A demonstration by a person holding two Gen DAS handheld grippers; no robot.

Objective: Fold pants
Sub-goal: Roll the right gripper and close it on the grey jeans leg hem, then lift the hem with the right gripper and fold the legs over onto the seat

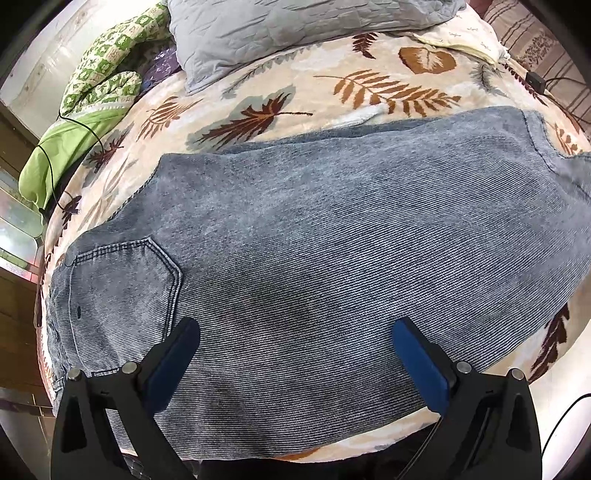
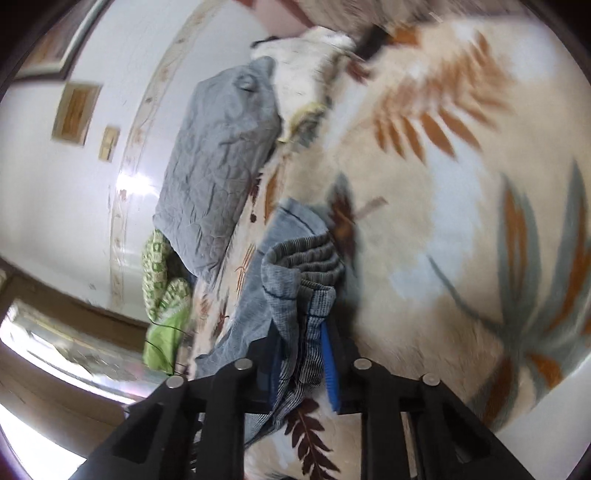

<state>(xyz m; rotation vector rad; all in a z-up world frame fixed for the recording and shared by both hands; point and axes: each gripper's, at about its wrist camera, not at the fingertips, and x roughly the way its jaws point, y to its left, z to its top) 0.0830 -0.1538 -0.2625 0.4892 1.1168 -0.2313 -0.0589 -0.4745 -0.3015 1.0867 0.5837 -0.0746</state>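
Faded blue-grey ribbed denim is covering most of the left wrist view: the pants are lying spread across the bed, on a cream blanket printed with brown and grey leaves. A back pocket is showing at the left end of the garment. The left gripper is hovering just above the fabric with its jaws spread wide and holding nothing; its blue pads are standing well apart.

In the right wrist view, the right gripper is clamping a bunched fold of the pants between its jaws, the cloth rising in ridges just beyond the fingertips. This view is motion-blurred.

A grey quilted pillow is resting at the far edge of the bed, with a green patterned cloth beside it.
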